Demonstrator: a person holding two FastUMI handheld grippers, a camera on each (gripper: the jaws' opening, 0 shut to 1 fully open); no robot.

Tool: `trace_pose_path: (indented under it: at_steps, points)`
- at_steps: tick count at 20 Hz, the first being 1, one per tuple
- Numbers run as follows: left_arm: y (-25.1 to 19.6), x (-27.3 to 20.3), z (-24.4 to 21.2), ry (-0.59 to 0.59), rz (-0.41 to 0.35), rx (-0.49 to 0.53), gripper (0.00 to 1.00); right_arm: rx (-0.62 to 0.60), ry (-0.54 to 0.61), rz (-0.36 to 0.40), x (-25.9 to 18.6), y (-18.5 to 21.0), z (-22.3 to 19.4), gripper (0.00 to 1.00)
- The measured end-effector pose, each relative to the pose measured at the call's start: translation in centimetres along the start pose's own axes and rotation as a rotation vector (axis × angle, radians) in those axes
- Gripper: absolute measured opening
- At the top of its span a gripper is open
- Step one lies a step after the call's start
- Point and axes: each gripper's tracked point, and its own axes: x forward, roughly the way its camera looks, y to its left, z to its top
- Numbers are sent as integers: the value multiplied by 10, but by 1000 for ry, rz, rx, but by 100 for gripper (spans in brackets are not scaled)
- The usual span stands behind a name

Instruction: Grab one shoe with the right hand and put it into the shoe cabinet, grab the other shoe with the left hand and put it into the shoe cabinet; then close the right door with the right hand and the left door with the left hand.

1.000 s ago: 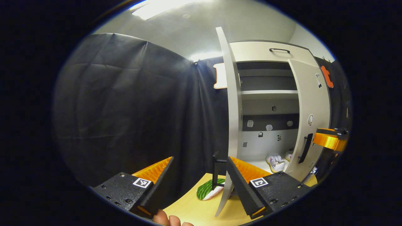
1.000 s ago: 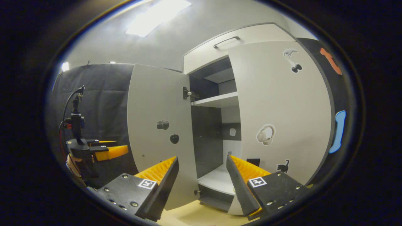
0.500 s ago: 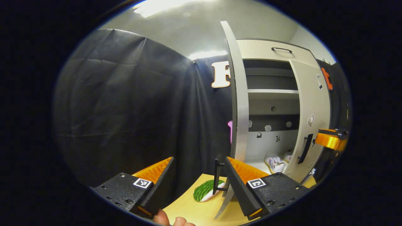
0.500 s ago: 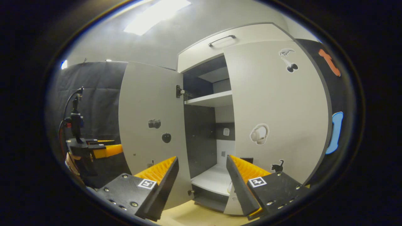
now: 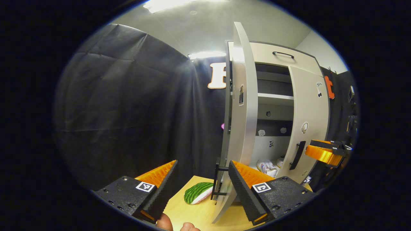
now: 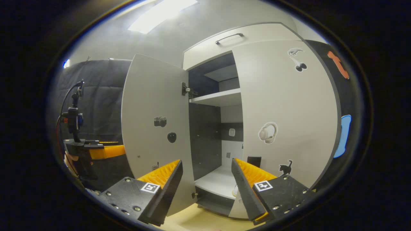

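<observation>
White shoes sit inside, both our tools gape empty, and the left door may swing past us.

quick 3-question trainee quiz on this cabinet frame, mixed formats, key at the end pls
1. True or false: both shoes already lie inside the shoe cabinet.
2. In the left gripper view, the left gripper stands at which part of the left door? A) its sticker-covered face B) its edge, near the black handle C) its top hinge
3. Fill in: in the right gripper view, the right door is only partly ____, with a gap beside it into the cabinet.

Key: 1 true. 2 B. 3 closed; the right gripper hangs open in front of that gap, holding nothing.
</observation>
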Motion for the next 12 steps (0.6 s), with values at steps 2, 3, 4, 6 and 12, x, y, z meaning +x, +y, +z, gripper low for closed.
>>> trace_pose_path:
  at_steps: [2, 3, 4, 6, 12]
  points:
    - [-10, -2, 0, -7, -19, 19, 95, -5, -3, -8, -4, -3, 2, 91]
    - [-17, -2, 0, -10, -35, 19, 90, -7, -2, -13, -6, -5, 4, 91]
    - [-24, -3, 0, -14, -52, 13, 95, -12, 1, -21, -8, -8, 4, 91]
    - [-36, 2, -2, -13, -71, 13, 95, -25, 3, -43, -13, -14, 4, 91]
    - [-59, 8, -4, -18, -115, 22, 95, -32, 1, -102, -28, -35, 8, 91]
